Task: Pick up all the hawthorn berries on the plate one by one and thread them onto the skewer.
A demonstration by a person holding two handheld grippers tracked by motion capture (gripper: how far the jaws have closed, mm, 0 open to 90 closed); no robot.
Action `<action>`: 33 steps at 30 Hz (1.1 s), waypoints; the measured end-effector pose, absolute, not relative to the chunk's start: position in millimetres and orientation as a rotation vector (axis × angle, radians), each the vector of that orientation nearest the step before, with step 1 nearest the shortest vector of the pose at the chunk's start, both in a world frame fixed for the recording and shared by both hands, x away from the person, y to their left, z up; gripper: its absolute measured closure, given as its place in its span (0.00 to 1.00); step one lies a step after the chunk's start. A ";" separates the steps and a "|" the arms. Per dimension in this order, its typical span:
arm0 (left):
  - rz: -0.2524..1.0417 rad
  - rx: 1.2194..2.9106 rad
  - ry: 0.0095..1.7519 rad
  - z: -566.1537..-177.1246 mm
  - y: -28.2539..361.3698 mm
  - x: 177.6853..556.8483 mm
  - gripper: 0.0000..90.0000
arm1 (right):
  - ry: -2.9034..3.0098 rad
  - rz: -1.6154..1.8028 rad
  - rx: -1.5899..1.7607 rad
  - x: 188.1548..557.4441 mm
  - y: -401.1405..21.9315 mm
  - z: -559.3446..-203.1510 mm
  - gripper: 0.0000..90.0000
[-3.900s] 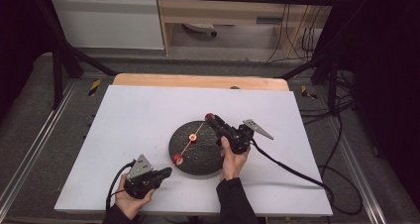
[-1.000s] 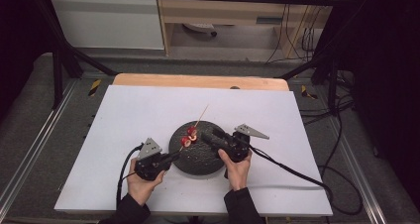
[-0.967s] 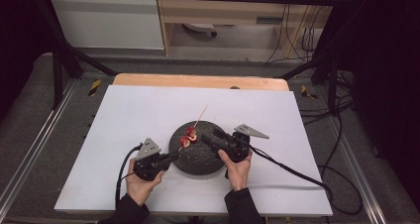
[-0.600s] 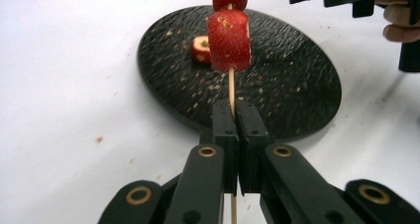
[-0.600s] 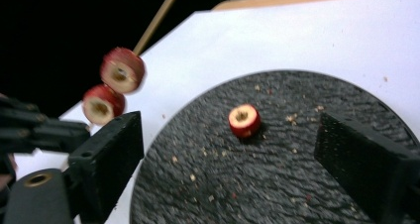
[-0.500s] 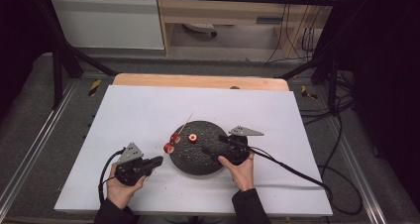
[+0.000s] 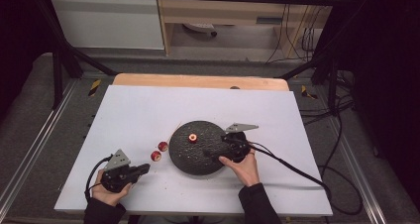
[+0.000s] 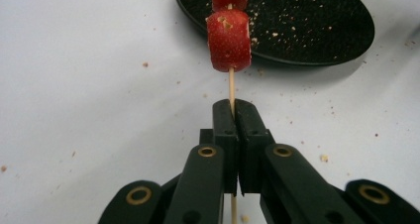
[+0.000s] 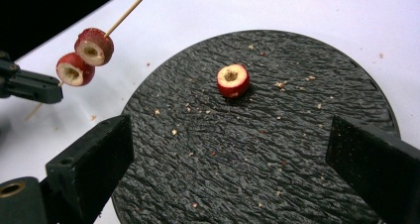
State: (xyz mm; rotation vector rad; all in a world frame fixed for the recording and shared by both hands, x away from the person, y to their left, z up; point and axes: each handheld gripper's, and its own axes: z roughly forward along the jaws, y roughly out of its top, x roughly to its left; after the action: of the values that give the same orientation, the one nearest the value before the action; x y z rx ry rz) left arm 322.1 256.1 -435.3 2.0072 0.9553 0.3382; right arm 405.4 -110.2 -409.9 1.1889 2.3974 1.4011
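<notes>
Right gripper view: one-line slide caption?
Open right gripper over black plate holding one red fruit piece; two more on skewer.

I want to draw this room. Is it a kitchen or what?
Probably a lab or workshop, not a kitchen: a white table inside a black metal frame, loose cables on the floor, and plain cabinets behind.

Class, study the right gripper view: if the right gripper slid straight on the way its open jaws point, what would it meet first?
Probably the lone red fruit piece on the black plate, roughly midway between the right gripper's open jaws. Depth is unclear; pointing down, it might touch the plate first.
</notes>
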 end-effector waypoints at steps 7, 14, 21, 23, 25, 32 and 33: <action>0.342 2.011 0.942 -434.5 256.5 321.0 0.98 | 2.504 1.271 1.122 417.0 -92.3 -395.9 0.06; 0.336 2.000 0.955 -434.5 258.7 321.9 0.98 | 2.583 1.119 1.053 432.2 -70.2 -388.0 0.10; 0.336 1.995 0.955 -433.9 259.5 322.0 0.98 | 2.635 0.994 1.056 450.3 -53.0 -391.0 0.13; 0.337 1.994 0.957 -433.8 259.9 322.1 0.98 | 2.643 0.967 1.053 455.3 -49.2 -391.3 0.14; 0.337 1.995 0.957 -433.8 260.1 322.3 0.98 | 2.655 0.948 1.054 460.5 -45.7 -391.9 0.16; 0.338 1.992 0.958 -433.8 260.4 322.1 0.98 | 2.695 0.873 1.051 473.5 -32.1 -394.5 0.24; 0.338 1.993 0.957 -433.8 260.6 322.1 0.98 | 2.695 0.857 1.048 474.6 -30.4 -395.2 0.26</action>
State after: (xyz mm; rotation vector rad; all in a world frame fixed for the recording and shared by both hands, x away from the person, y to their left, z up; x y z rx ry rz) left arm 322.1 260.6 -433.8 1.9931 0.9573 0.3375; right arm 474.6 -30.4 -395.2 1.0482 2.6947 0.8574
